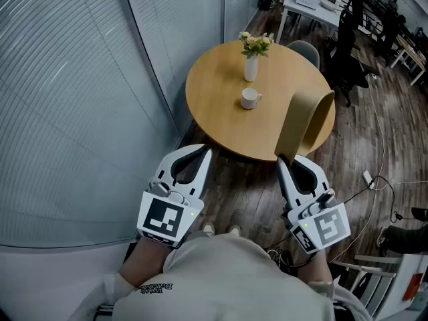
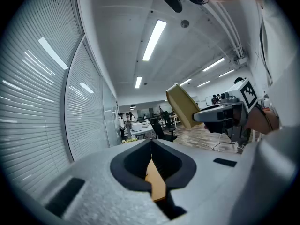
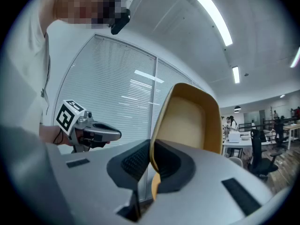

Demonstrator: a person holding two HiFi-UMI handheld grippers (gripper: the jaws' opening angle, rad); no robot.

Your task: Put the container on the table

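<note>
Ideally, since the right gripper [image 1: 282,159] pinches the wall of the tan container [image 1: 307,119], tilted above the round table [image 1: 221,116] at its near edge, level it and lower clear of the cup [image 1: 249,98], while the left gripper [image 1: 206,151] idles closed, empty

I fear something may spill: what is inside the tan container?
The container shows only bare inner walls; nothing lies in it. Its lowest part is covered by the right gripper that grips its rim.
</note>
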